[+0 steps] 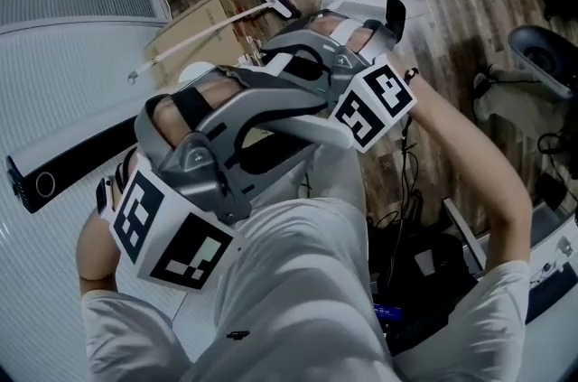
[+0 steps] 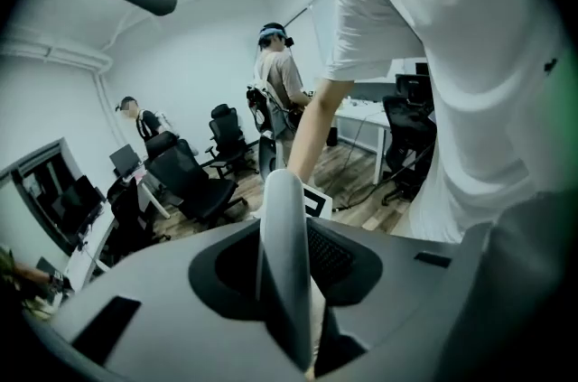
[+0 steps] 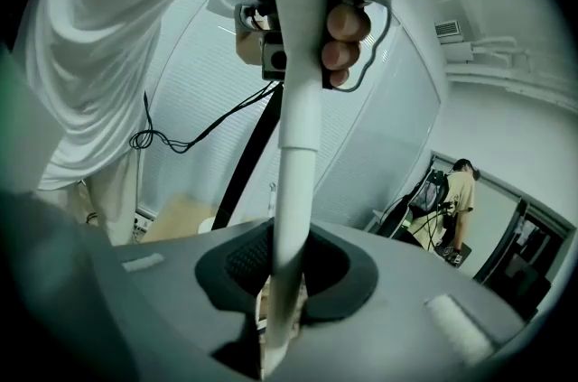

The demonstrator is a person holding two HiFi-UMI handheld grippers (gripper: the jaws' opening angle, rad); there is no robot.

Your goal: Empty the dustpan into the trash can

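Observation:
The dustpan's long white handle (image 3: pixel 296 91) runs between both grippers. My right gripper (image 3: pixel 284 281) is shut on the shaft, which rises past its jaws to the left gripper and the hand's fingers (image 3: pixel 341 37). My left gripper (image 2: pixel 289 281) is shut on the handle's rounded end (image 2: pixel 282 218). In the head view both grippers are raised close to the camera, the left gripper (image 1: pixel 217 145) at the lower left and the right gripper (image 1: pixel 316 64) above it. A white and black piece (image 1: pixel 366 5) shows just beyond them; the pan itself is hidden. I see no trash can.
A cardboard box (image 1: pixel 194 26) and a white stick with a black head (image 1: pixel 271 3) lie on the wood floor. A black bar (image 1: pixel 68 163) leans by the white blinds (image 1: pixel 54 73). Cables, office chairs (image 2: pixel 194 181) and other people (image 2: pixel 280 82) surround me.

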